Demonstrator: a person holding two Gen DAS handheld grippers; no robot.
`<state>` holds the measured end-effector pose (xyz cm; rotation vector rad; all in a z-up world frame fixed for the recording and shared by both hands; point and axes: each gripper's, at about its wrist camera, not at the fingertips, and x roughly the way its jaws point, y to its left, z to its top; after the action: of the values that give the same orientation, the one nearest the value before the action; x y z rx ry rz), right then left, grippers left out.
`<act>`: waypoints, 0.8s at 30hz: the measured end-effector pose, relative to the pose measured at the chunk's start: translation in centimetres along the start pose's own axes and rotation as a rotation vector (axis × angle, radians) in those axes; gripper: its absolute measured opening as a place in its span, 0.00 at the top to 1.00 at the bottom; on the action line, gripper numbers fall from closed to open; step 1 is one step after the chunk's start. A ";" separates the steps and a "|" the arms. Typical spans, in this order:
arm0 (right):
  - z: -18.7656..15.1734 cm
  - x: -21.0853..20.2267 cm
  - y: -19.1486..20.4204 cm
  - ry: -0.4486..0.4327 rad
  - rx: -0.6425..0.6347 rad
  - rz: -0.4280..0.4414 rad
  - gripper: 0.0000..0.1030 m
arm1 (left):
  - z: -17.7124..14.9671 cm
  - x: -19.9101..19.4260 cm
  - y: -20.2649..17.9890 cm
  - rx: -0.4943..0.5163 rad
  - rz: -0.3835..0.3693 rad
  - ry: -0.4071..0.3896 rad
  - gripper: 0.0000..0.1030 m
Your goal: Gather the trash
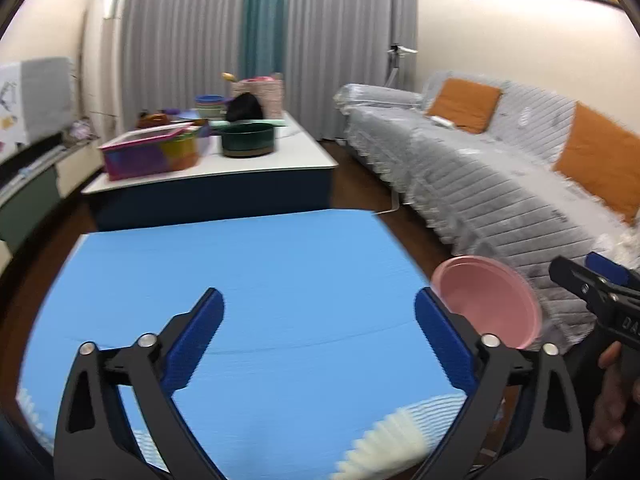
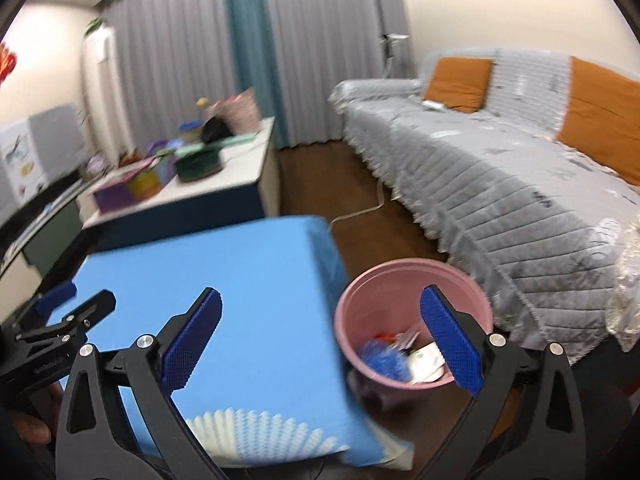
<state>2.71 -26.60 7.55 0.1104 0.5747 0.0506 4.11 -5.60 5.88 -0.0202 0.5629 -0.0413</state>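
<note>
A: Report the state of both units.

B: Left gripper: jaws spread wide, nothing held. Right gripper: jaws spread wide, nothing held. Both views are motion-blurred.

A: Location of the task items?

B: The pink bin stands on the floor, ahead of the right gripper and partly behind its right finger. The trash lies inside at the bottom: a blue crumpled item, white paper and a red scrap. From the left gripper, the bin rim sits just beyond its right finger.

A: Surroundings and obstructions?

B: A blue table surface lies directly below and ahead of the left gripper; its right edge sits beside the bin. A white pleated paper item rests at the near table edge. A grey-covered sofa runs right of the bin. A cluttered low table stands beyond the blue surface.
</note>
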 end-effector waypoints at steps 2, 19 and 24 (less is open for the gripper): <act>-0.4 0.9 1.3 0.031 -0.026 0.015 0.05 | 1.0 0.5 1.1 0.016 -0.005 -0.003 0.09; -0.8 2.8 4.5 0.025 -0.074 -0.004 0.05 | 5.6 0.2 9.3 -0.034 0.174 -0.071 0.08; -1.5 2.3 5.0 0.036 -0.086 0.001 0.05 | 2.4 -2.4 9.7 -0.136 0.221 0.011 0.08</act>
<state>3.76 -21.35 5.63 0.0260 0.6076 0.0785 3.69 4.20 8.90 -0.0897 0.5758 0.2124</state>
